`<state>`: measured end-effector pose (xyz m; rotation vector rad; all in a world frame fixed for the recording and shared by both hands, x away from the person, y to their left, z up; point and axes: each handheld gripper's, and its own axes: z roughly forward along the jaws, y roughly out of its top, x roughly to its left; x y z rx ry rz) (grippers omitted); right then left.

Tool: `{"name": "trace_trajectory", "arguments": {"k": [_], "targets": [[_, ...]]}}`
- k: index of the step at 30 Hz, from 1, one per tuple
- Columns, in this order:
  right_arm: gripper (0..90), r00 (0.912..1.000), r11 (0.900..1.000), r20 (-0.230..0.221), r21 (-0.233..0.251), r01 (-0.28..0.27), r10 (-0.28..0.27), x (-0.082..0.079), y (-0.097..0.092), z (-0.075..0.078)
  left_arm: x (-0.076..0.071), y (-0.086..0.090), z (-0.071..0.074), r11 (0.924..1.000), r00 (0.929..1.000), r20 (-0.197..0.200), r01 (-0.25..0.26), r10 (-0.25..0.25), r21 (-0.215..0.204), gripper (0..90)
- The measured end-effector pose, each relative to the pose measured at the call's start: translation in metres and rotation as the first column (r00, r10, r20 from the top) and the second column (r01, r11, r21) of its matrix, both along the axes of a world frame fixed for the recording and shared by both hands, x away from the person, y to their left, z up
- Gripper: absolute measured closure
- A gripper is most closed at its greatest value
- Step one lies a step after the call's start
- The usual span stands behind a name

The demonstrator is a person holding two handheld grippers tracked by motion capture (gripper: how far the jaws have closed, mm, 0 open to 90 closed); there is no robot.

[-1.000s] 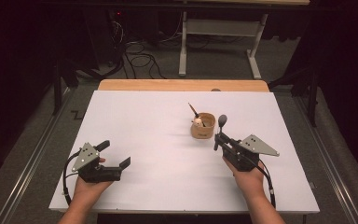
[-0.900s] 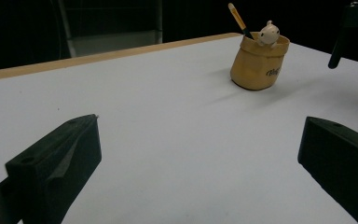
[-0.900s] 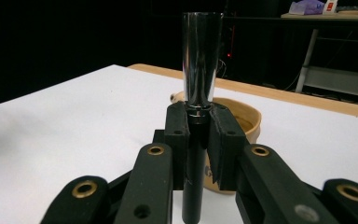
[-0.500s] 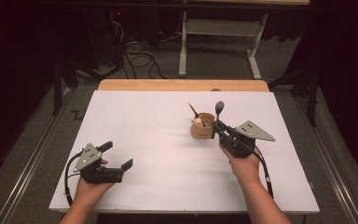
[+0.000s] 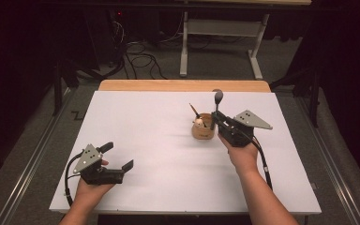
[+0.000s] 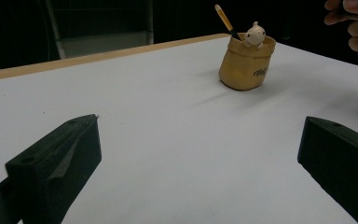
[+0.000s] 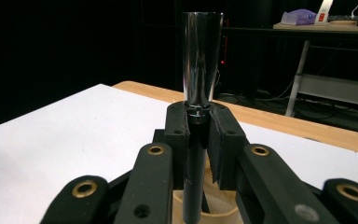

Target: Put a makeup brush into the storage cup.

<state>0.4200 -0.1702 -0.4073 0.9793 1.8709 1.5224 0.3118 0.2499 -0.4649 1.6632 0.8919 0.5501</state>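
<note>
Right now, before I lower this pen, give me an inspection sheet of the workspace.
Surface: white board on a wooden table, bare apart from the job's things.
Job's things: tan holder upright, with a pencil and a small white figure in it; silver-capped pen held upright at the holder's mouth.
Clutter: nothing seen.
Grippers: right gripper shut on the pen; left gripper open, empty, near the board's front left.
Cables: one trails from each gripper; loose cables on the floor behind.
Surroundings: dark room, white-legged table frame beyond.
</note>
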Motion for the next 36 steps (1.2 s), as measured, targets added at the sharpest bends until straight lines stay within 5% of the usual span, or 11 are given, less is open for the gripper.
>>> {"name": "trace_trajectory", "arguments": {"k": [23, 36], "targets": [[80.6, 0.9984, 0.9986, -0.045, -0.043, 0.031, -0.032, 0.031, 0.014, -0.008, 0.000, 0.000, 0.000, 0.9999, 1.0000, 0.000, 0.008, -0.008, 0.007, 0.4], [80.5, 0.9961, 0.9977, -0.083, -0.064, 0.024, -0.029, 0.031, 0.015, -0.018, 0.000, 0.000, 0.000, 0.9999, 0.9999, 0.002, 0.013, -0.013, 0.001, 0.4]]}}
